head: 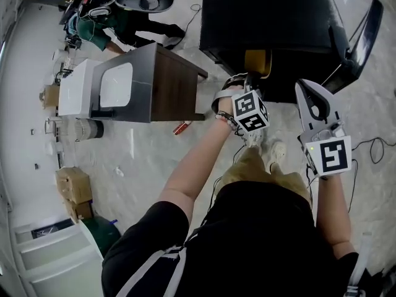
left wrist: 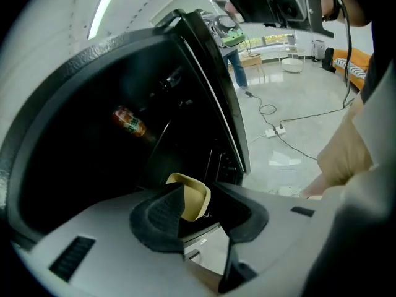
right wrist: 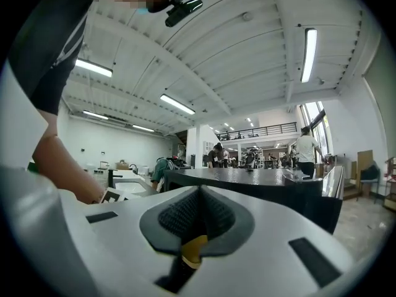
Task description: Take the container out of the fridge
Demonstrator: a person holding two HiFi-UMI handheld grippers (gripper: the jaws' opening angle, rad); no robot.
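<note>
**Container dead ahead of the open left claw**

The yellow container [left wrist: 193,198] sits low at the near edge of the black fridge [head: 266,11], by the open doorway. It shows just beyond the left gripper [left wrist: 199,211], in the gap between jaws spread wide, neither seeming to press it. The right gripper [right wrist: 199,203], jaws together, hangs off to the right, so the left is nearer

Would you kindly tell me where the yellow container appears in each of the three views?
Head view: yellow container upper middle, inside the open black fridge.
Left gripper view: container lower centre, between the parted jaws.
Right gripper view: only a yellow sliver under the closed jaws; unclear whether that is it.
Shared landmark: the black fridge.
</note>
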